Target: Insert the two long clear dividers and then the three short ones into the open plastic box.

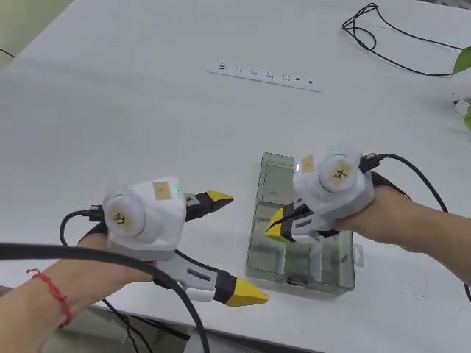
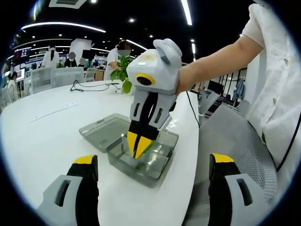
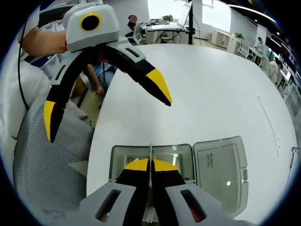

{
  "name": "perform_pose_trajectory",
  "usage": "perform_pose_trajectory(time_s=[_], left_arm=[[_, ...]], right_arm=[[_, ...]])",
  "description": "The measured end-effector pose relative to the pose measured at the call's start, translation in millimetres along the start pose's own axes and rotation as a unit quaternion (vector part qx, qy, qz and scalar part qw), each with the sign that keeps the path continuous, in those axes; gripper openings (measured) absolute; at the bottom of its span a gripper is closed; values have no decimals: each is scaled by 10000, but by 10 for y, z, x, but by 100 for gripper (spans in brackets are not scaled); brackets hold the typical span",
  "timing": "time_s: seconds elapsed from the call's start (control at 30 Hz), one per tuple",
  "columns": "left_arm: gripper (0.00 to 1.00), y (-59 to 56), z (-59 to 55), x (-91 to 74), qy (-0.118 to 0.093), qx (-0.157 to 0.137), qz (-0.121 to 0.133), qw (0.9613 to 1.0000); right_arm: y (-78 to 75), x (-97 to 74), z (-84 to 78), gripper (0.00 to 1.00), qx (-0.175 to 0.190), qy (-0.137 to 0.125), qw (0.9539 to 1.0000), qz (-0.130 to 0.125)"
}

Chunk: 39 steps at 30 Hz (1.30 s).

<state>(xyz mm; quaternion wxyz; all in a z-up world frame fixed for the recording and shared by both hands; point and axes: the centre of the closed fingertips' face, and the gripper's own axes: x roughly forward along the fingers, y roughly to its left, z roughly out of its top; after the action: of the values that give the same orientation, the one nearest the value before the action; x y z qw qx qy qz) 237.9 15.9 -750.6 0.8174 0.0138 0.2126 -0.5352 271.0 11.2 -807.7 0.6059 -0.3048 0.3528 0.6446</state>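
Observation:
The open clear plastic box [image 1: 335,283] lies near the table's front edge, its lid [image 1: 278,176] folded flat behind it. My right gripper [image 1: 274,226] points down into the box, shut on a thin clear divider [image 3: 150,153] that stands edge-on between its yellow tips. The right gripper view puts this divider across the middle of the box [image 3: 117,157]. Clear dividers stand inside the box, their number unclear. My left gripper [image 1: 232,246] hovers left of the box, open and holding nothing. From the left gripper view, the right gripper [image 2: 137,147] dips into the box [image 2: 141,172].
A white power strip [image 1: 265,76] lies farther back on the white table. A black cable [image 1: 390,44] loops at the back right beside a green plant leaf [image 1: 462,59]. The table's front edge runs just below the box.

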Motion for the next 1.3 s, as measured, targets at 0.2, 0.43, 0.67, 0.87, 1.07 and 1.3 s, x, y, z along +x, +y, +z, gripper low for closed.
perform_pose_trajectory(time_s=[0.2, 0.43, 0.67, 0.87, 1.07, 1.3], left_arm=[[100, 9, -40, -4, 72, 29, -1, 10000], [100, 28, -87, 2, 164, 64, 10, 9998], [100, 44, -112, -10, 210, 66, 27, 9998], [100, 51, -104, -21, 212, 72, 50, 9997], [100, 51, -102, -33, 207, 57, 81, 9997], [100, 56, -101, -44, 190, 28, 119, 9997]], right_arm=[[4, 33, -29, 2, -81, 149, 9999, -7], [4, 70, -58, 2, -215, 297, 9993, -36], [13, 72, -58, 2, -289, 362, 9989, -67], [7, 74, -63, 3, -317, 376, 9987, -93], [0, 69, -68, 3, -126, 281, 9995, -114], [-4, -41, 11, 10, 127, 31, 9998, -132]])
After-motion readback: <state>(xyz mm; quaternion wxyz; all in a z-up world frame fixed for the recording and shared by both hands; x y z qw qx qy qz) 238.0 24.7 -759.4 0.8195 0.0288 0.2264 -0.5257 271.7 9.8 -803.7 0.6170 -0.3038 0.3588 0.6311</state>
